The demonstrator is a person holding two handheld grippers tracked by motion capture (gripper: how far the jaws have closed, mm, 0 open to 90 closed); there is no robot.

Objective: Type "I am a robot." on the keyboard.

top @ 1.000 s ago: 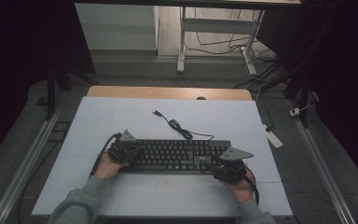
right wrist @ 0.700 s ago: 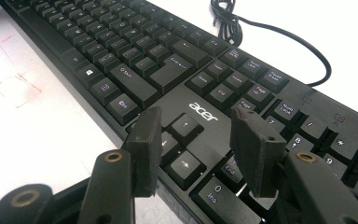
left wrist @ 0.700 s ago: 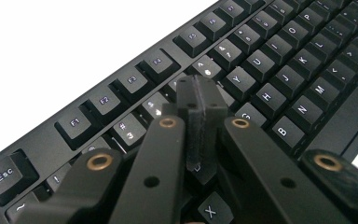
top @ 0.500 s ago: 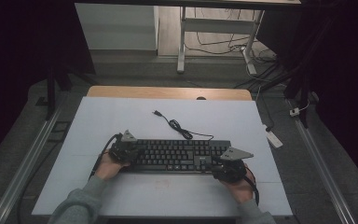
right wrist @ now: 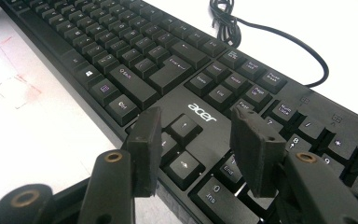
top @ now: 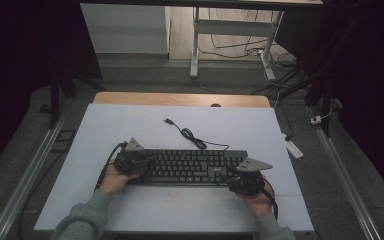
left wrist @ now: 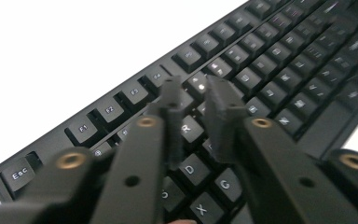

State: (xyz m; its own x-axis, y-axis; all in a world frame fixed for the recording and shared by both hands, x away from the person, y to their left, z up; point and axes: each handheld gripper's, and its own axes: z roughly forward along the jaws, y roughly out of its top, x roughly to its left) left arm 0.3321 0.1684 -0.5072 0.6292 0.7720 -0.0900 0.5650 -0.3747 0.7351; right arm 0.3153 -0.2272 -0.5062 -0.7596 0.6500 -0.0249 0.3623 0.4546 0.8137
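A black Acer keyboard [top: 190, 166] lies across the middle of the white table top, its cable [top: 190, 135] curling away toward the far side. My left gripper [top: 130, 160] is at the keyboard's left end. In the left gripper view it [left wrist: 196, 95] hovers over the letter keys [left wrist: 186, 128] with only a narrow gap between its jaws and nothing in it. My right gripper [top: 247, 180] is at the right end. In the right gripper view it [right wrist: 198, 135] stands wide open above the arrow keys [right wrist: 184, 126], beside the number pad [right wrist: 307, 140].
The white board [top: 180, 210] covers a wooden table whose far edge [top: 180, 99] shows. A white power strip [top: 294, 148] lies off the right edge. Metal rails [top: 25, 180] run along both sides, and a desk frame [top: 195, 45] with floor cables stands beyond.
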